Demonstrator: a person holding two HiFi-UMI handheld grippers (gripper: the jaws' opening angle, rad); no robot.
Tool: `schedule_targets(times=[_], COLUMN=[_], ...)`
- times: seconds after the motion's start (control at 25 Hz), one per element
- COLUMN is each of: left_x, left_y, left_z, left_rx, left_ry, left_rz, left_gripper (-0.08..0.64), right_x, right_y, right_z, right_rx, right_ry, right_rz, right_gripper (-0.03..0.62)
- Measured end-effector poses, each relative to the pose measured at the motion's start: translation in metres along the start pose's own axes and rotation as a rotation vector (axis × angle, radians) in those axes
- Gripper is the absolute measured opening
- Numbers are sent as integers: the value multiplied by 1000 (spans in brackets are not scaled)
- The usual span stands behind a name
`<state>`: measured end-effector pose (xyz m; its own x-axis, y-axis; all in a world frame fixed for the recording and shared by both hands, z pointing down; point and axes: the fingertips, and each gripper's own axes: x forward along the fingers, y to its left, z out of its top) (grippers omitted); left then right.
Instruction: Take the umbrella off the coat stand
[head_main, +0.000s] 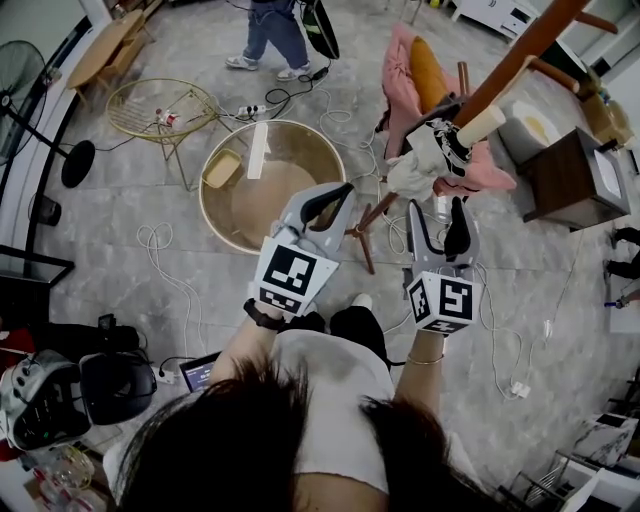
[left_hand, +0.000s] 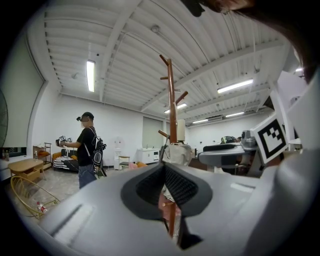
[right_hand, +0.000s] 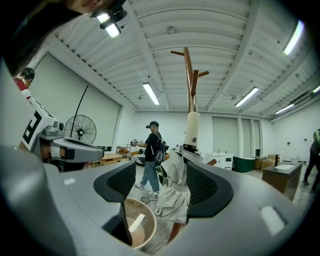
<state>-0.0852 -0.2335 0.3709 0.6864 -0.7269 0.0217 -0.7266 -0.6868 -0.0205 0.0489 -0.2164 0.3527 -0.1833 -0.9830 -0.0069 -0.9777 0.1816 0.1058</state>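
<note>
A brown wooden coat stand (head_main: 520, 55) slants across the upper right of the head view. A folded cream umbrella (head_main: 412, 170) with a cream handle (head_main: 482, 124) hangs on it. My right gripper (head_main: 437, 215) is open just short of the umbrella. In the right gripper view the umbrella (right_hand: 175, 195) hangs between the spread jaws of the right gripper (right_hand: 162, 187), nearer the right pad, and neither pad presses on it. My left gripper (head_main: 335, 195) is to the left, level and shut, holding nothing. Past the left gripper (left_hand: 167, 195), the left gripper view shows the stand (left_hand: 171, 95) and umbrella (left_hand: 176, 152) ahead.
A round wooden table (head_main: 270, 180) stands left of the stand's feet, with a gold wire side table (head_main: 160, 105) beyond. A pink chair (head_main: 420, 75) and a dark cabinet (head_main: 575, 180) flank the stand. A person (head_main: 275, 35) stands farther off. Cables (head_main: 160, 260) trail over the floor.
</note>
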Motion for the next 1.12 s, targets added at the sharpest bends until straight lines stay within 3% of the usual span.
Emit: schedule_targets(times=[0.36, 1.12], left_x=[11, 40], left_y=[-7, -12], left_z=[-10, -15], left_rx=[-1, -32], left_ry=[19, 25], left_rz=[-26, -52], left_gripper=[58, 58], right_x=[27, 83], right_y=[-17, -61], right_z=[-5, -9], right_rx=[-24, -84], right_ry=[5, 25], right_rz=[-33, -131], right_gripper=[342, 357])
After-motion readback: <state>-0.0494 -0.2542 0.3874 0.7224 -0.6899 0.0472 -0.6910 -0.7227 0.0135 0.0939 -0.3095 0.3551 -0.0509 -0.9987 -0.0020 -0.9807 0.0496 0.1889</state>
